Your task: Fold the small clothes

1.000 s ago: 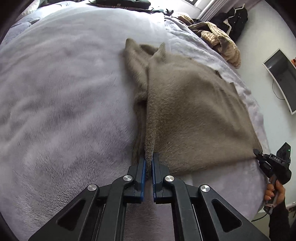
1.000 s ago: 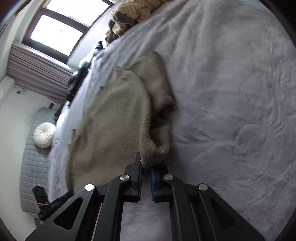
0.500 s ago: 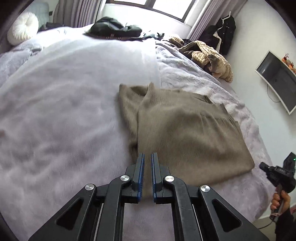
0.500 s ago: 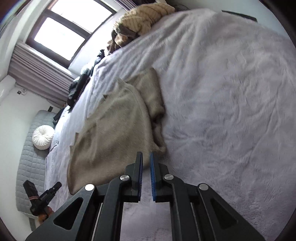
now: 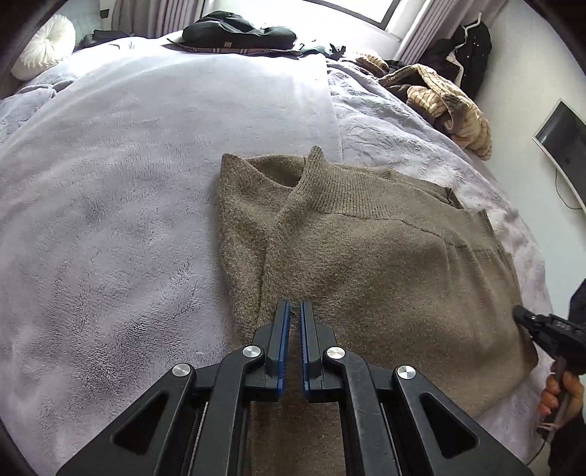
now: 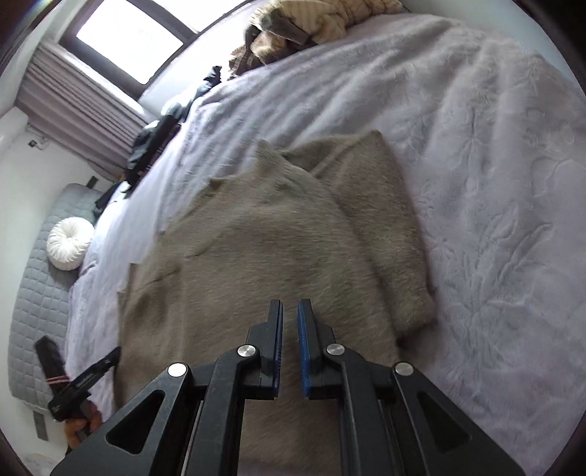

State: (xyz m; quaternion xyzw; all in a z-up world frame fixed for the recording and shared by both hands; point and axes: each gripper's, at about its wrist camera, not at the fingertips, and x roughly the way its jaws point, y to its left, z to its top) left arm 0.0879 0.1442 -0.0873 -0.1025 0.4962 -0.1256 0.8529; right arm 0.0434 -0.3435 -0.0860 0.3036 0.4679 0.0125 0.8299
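A brown knitted sweater lies flat on the lilac fleece bedspread, folded over on itself, its ribbed collar at the far side. My left gripper hovers above its near left part, jaws nearly closed with a narrow gap and nothing between them. In the right wrist view the same sweater lies below my right gripper, whose jaws are also nearly closed and empty. The right gripper also shows at the right edge of the left wrist view. The left gripper shows at the lower left of the right wrist view.
A striped tan garment and dark clothes are heaped at the far side of the bed. A white round cushion rests on a grey quilted headboard. A wall screen hangs at the right.
Both grippers have let go of the sweater's edge and lifted away. The sweater now lies folded flat on the bed.
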